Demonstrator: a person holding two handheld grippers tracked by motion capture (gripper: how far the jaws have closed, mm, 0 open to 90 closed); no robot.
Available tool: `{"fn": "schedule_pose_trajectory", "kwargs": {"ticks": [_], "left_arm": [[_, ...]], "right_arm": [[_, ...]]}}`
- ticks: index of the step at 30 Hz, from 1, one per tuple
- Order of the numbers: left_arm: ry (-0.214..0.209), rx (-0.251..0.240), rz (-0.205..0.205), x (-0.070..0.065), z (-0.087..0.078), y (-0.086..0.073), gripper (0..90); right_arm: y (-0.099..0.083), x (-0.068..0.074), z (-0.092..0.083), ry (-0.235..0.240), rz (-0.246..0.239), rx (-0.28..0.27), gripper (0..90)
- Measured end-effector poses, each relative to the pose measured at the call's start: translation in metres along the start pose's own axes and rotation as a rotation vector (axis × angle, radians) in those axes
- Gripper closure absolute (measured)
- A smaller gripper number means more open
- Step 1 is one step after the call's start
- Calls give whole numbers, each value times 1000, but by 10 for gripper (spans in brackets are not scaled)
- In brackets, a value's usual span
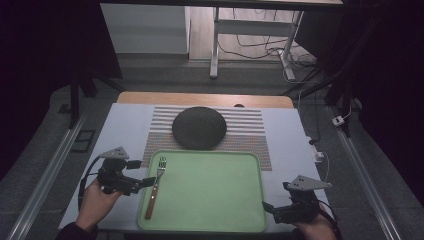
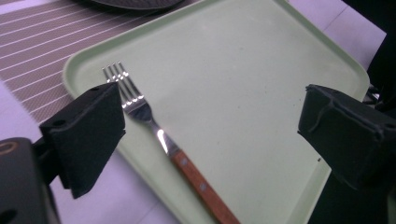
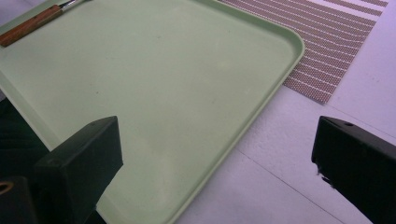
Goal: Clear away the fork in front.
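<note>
Steel fork (image 2: 140, 109) with wooden handle lies along left edge of smooth green tray (image 1: 220, 200), rounded corners. Handle end cut off in left gripper view. Left gripper (image 1: 142, 181) just beside fork — jaws wide apart, nothing held. Right gripper (image 1: 270, 207) at tray's near right corner, jaws likewise spread, empty.

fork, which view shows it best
The left gripper view: the fork lies close between the open jaws on the green tray, tines and wooden handle sharp. The high view shows it whole but small. The right gripper view catches just its handle at the corner.
</note>
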State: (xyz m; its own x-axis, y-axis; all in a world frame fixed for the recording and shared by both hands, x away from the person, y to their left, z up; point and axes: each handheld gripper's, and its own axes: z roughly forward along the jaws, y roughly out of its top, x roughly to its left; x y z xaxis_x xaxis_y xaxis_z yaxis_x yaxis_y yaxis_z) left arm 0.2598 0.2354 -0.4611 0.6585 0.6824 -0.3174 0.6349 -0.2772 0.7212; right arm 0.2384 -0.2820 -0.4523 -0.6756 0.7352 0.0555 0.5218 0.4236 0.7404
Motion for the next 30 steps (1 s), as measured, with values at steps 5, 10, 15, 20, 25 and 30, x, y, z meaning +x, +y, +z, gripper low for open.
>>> {"fn": "schedule_pose_trajectory", "kwargs": {"ticks": [5, 10, 15, 20, 25, 30], "left_arm": [[15, -38, -14, 0, -17, -14, 49], [40, -56, -20, 1, -31, -28, 36], [66, -65, -34, 2, -42, -42, 23], [84, -63, -56, 4, -50, -54, 14], [104, -57, -73, 5, -55, -62, 8], [144, -35, -76, 5, -59, -68, 6]], "right_arm": [[0, 0, 0, -1, 3, -2, 22], [0, 0, 0, -2, 3, -2, 22], [0, 0, 0, -2, 0, -1, 22], [0, 0, 0, -3, 0, -2, 22], [0, 0, 0, -3, 1, -2, 22], [0, 0, 0, -3, 3, -1, 22]]}}
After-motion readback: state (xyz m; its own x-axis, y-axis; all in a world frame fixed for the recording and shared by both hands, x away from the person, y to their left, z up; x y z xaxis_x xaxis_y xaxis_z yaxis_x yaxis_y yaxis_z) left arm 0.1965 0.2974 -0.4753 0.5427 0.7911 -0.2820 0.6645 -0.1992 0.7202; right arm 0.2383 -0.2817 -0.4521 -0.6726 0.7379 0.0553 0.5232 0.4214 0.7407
